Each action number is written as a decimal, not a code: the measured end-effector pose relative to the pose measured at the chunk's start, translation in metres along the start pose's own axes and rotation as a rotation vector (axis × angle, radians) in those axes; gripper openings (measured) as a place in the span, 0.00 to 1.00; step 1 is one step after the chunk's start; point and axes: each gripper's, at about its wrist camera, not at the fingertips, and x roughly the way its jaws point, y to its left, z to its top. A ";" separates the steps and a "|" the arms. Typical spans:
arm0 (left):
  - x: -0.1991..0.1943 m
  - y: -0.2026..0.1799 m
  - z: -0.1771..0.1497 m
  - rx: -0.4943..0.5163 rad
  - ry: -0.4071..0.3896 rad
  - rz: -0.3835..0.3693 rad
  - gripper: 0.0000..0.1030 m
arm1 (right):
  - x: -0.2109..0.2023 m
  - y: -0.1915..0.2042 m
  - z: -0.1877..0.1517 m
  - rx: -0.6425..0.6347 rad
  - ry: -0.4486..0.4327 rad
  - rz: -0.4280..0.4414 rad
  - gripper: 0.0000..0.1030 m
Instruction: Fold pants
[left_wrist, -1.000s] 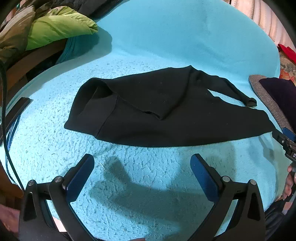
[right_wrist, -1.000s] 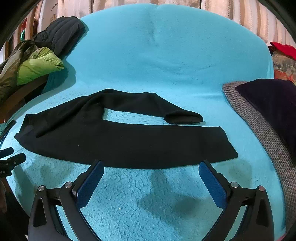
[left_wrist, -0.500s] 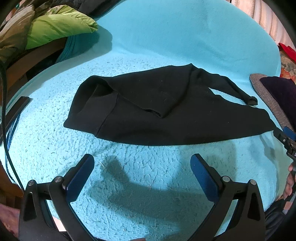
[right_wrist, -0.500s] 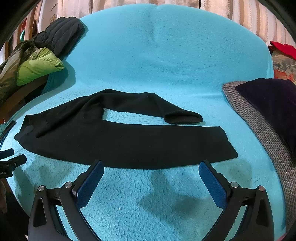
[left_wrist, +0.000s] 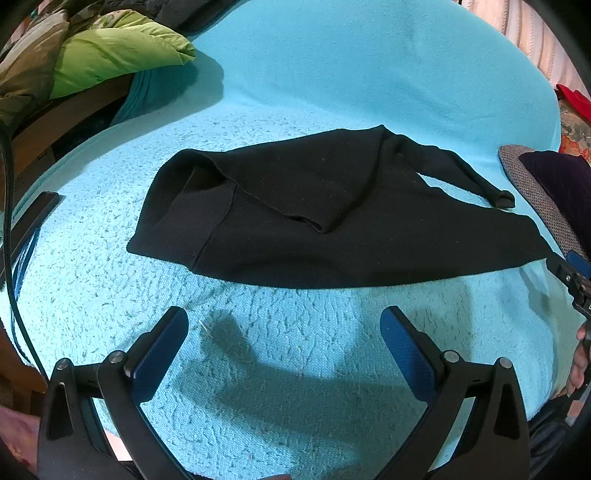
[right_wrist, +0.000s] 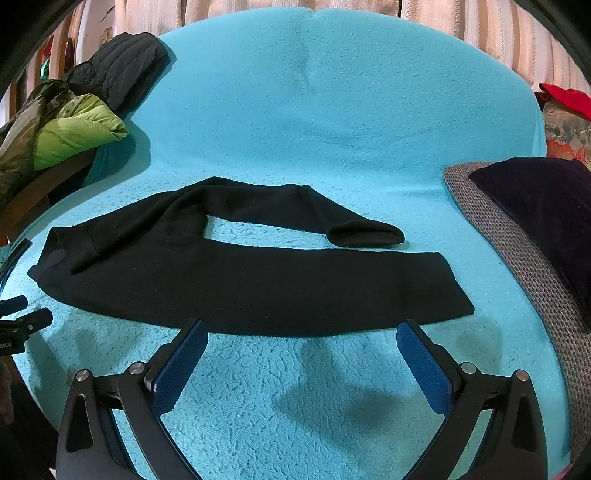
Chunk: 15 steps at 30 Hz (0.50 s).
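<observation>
Left wrist view: left gripper (left_wrist: 284, 325) spread wide, empty, short of the pants (left_wrist: 332, 229) lying flat on the blanket (left_wrist: 332, 74). Waistband flap (left_wrist: 288, 192) already doubled over; pinching only the top layer would drag it crooked.

Right wrist view: right gripper (right_wrist: 301, 334) released at the near leg's hem. Far leg (right_wrist: 295, 210) splayed apart, so the fold may land uneven.

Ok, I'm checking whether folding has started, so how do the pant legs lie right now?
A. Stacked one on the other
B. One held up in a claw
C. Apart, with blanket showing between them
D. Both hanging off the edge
C: in the right wrist view the pants lie flat with a strip of blanket between the legs; both claws are open and empty.
</observation>
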 end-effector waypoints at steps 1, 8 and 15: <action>0.000 0.000 0.000 0.000 0.000 0.000 1.00 | 0.000 0.000 0.000 0.000 0.000 0.000 0.99; 0.000 0.001 -0.001 -0.002 0.000 0.005 1.00 | -0.001 0.000 0.001 -0.001 -0.001 -0.002 0.99; -0.006 0.011 0.003 -0.038 -0.013 -0.064 1.00 | -0.002 -0.001 0.001 0.003 -0.003 -0.003 0.99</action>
